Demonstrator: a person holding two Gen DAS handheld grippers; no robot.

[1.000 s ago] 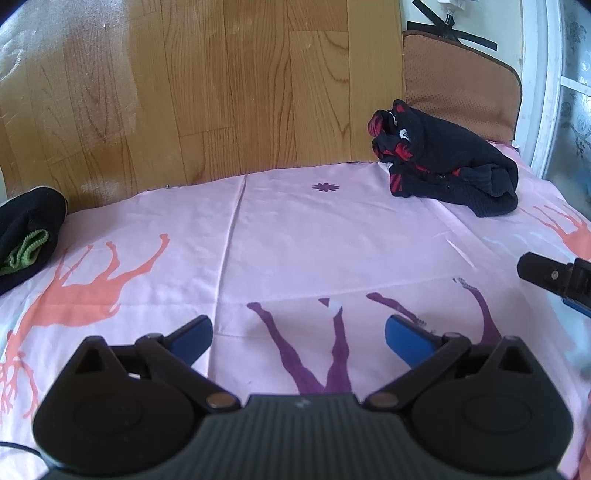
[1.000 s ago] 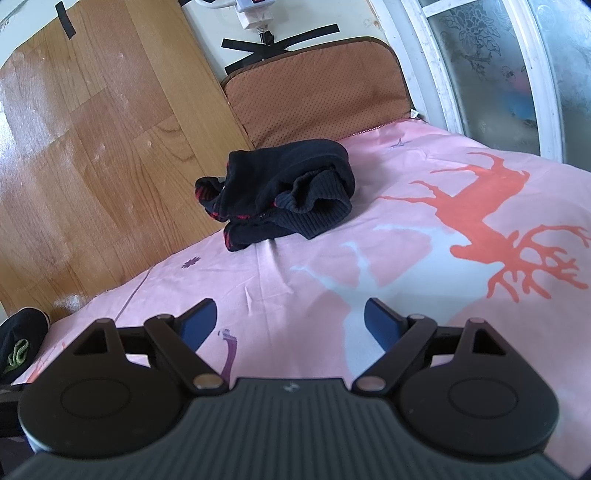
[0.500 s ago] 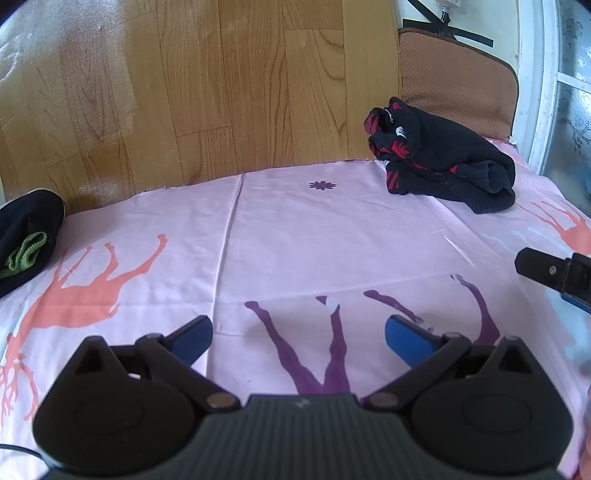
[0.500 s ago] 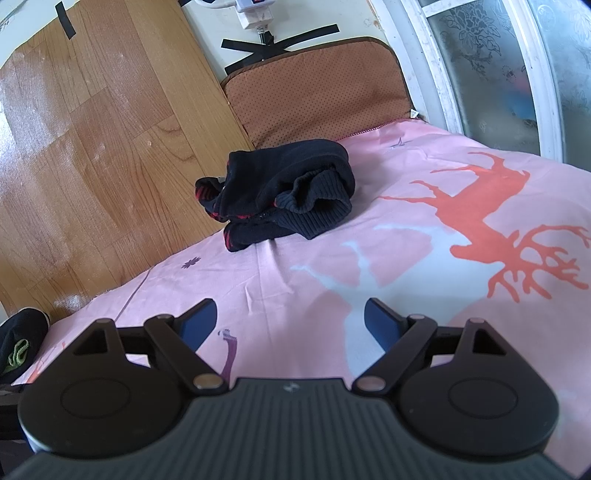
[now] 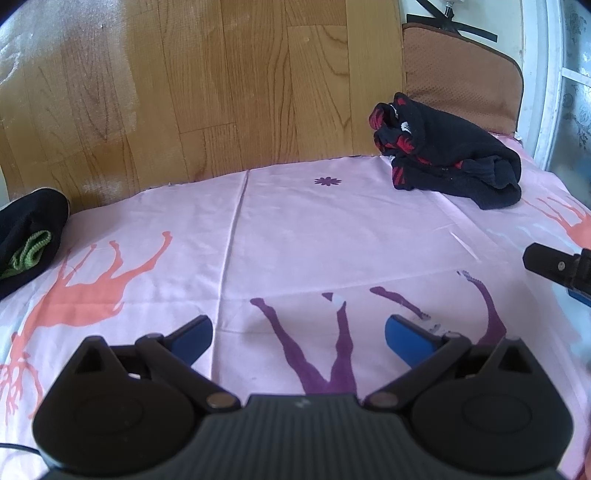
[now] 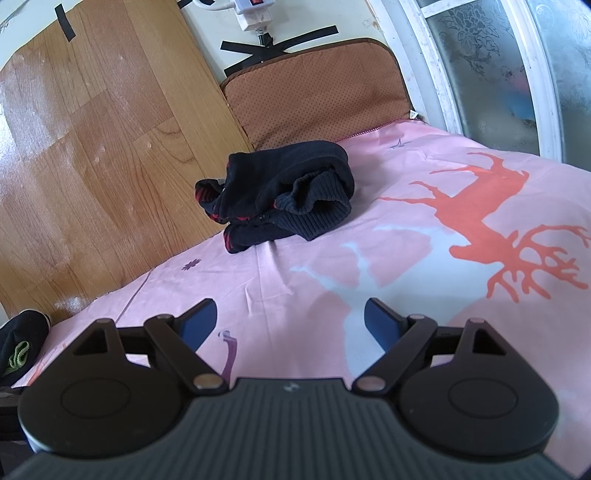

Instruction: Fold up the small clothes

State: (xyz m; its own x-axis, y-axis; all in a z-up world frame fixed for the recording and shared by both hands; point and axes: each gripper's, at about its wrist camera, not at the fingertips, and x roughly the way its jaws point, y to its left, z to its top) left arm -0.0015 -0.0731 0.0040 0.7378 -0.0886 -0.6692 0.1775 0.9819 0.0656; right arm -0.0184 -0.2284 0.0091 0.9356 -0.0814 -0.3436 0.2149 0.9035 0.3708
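A crumpled black garment with red trim point(image 5: 447, 158) lies at the far right of the pink deer-print sheet point(image 5: 314, 236); it also shows in the right wrist view point(image 6: 284, 195), ahead of the fingers. A second dark garment with a green part point(image 5: 26, 240) lies at the left edge, and shows in the right wrist view point(image 6: 16, 347). My left gripper point(image 5: 298, 334) is open and empty above the sheet. My right gripper point(image 6: 290, 319) is open and empty; part of it shows at the right edge of the left wrist view point(image 5: 557, 264).
A wooden panel point(image 5: 192, 81) stands behind the sheet. A brown cushion point(image 6: 317, 99) leans at the back, behind the black garment. A white window frame point(image 6: 436, 62) runs along the right. A power strip point(image 6: 255, 11) is taped to the wall.
The left wrist view has shifted slightly, so the black garment sits a little further left in it. The right gripper has not visibly moved. Both stay open.
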